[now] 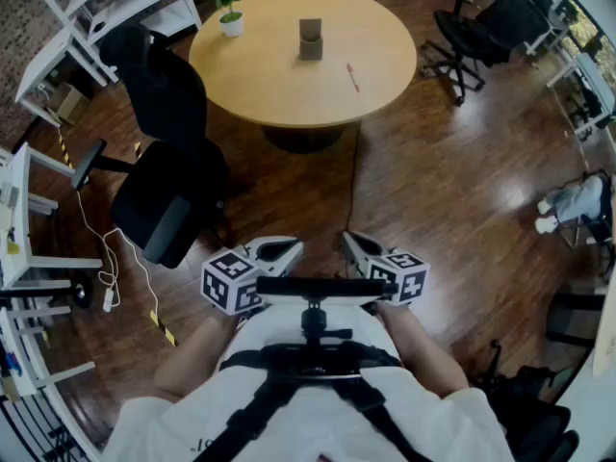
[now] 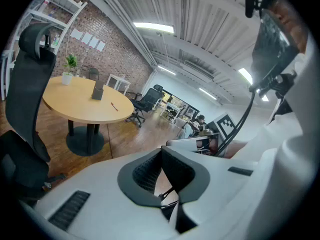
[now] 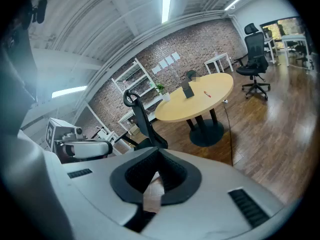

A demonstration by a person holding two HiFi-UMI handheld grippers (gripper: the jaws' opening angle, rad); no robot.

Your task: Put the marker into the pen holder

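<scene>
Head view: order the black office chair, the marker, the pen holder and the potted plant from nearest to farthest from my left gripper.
1. black office chair, close by, to the left of the left gripper
2. marker, lying on the right part of the table
3. pen holder, upright near the table's middle
4. potted plant, at the table's far left edge

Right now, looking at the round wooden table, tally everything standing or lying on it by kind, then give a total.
On the round table:
potted plant: 1
pen holder: 1
marker: 1
Total: 3
</scene>
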